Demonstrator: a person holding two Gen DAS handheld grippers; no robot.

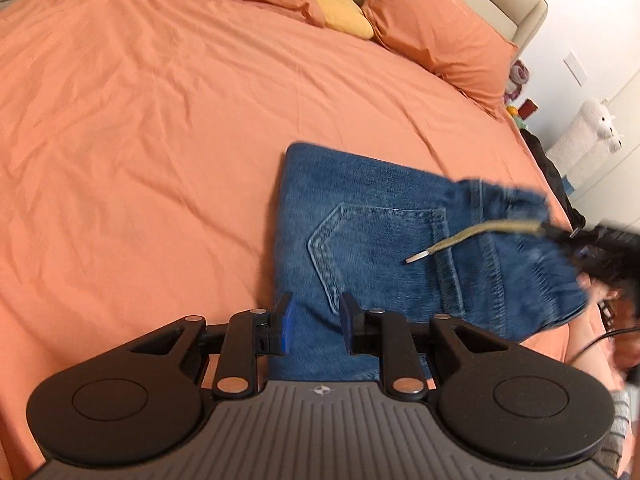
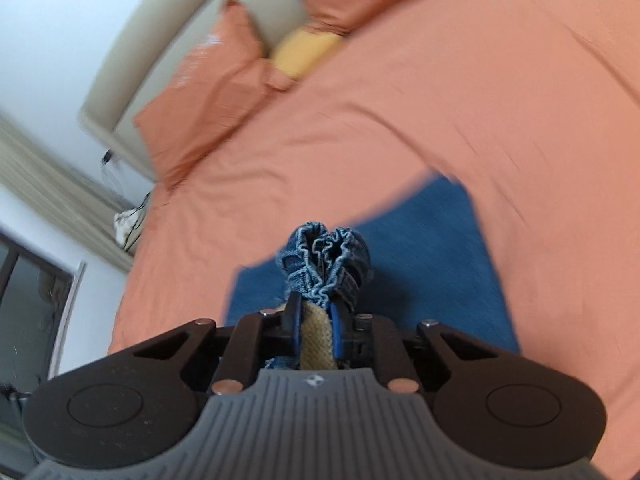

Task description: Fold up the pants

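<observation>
Orange bed point(image 1: 160, 120), jeans point(image 1: 360, 232) waistband in right tool point(image 2: 316, 320).

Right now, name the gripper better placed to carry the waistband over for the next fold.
Right. The right gripper is shut on the bunched waistband and drawstring; the left gripper is over the jeans, gripping nothing.

Black tool point(image 1: 316, 322) arms, blue pads point(image 1: 288, 328), ribbed grey housing, silver rivets

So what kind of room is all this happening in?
A bedroom, most likely. The jeans lie on a wide bed with an orange cover, matching orange pillows lean against a padded beige headboard, and a white plush toy stands beside it.
</observation>
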